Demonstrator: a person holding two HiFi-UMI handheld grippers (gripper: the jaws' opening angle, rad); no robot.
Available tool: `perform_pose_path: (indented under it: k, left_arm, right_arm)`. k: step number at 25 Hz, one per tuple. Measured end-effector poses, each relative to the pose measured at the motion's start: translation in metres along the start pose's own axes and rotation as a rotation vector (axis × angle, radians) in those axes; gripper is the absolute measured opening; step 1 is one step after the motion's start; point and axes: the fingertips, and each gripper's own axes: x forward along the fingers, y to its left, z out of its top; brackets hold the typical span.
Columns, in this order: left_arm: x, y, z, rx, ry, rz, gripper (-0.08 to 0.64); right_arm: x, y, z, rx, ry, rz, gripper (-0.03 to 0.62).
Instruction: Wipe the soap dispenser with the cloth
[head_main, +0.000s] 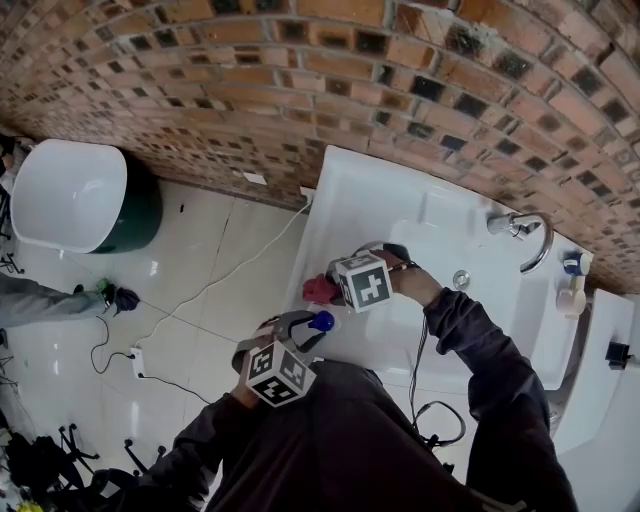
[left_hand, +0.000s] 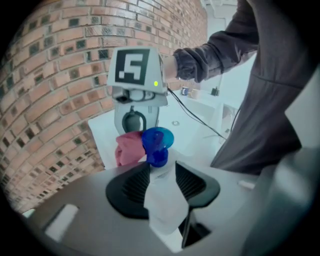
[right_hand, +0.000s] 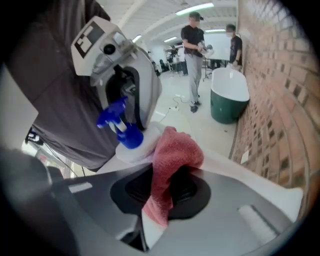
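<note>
The coming wipe turns on how the cloth sits against the bottle. The white plastic soap dispenser with a blue pump head (right_hand: 128, 141) is held clear above the white ceramic basin (head_main: 400, 210), in front of the person's chest. Its long axis runs along the line in which the left gripper (left_hand: 162, 179) points, with the pump end leading away from those jaws and slanting downward. The left jaws are clenched partway on the soap dispenser's pale body, one ribbed pad on each side, so the pump and shoulder stand exposed beyond them.

The right gripper (right_hand: 164, 194) faces the soap dispenser from the opposite side and is the nearer one for the rubbing. Its jaws are closed on a bunched red terry cloth (left_hand: 128, 149), which bulges out past the pads. The cloth lies just beside the soap dispenser's shoulder, under the pump collar, on the brick-wall side. It appears to press there, though the blurred wide-angle views leave actual contact uncertain.
</note>
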Motion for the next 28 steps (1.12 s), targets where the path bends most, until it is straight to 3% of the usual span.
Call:
perform_pose_path:
  k: [3, 7, 13, 17, 21, 28]
  left_arm:
    - [0.001, 0.0, 0.001, 0.001, -0.002, 0.001, 0.167]
    - [0.001, 0.0, 0.001, 0.004, -0.004, 0.002, 0.167]
    - [0.001, 0.0, 0.001, 0.009, -0.005, 0.004, 0.164]
    - [0.001, 0.0, 0.001, 0.007, -0.01, 0.0, 0.164]
    - [-0.002, -0.002, 0.003, -0.025, -0.031, -0.029, 0.178]
    - [-0.023, -0.001, 0.003, -0.07, -0.084, -0.074, 0.199]
  right_arm:
    - [-0.015, 0.006, 0.019, -0.109, -0.023, 0.026, 0.061]
    - [-0.004, 0.006, 0.018, -0.183, 0.052, 0.06, 0.061]
    - [0.039, -0.002, -0.005, -0.163, 0.116, 0.097, 0.061]
    - [0.051, -0.005, -0.013, -0.106, 0.102, 0.061, 0.061]
    - [0.024, -0.012, -0.009, 0.039, 0.006, -0.074, 0.061]
    - [-0.069, 0.003, 0.002, 0.463, -0.311, -0.468, 0.061]
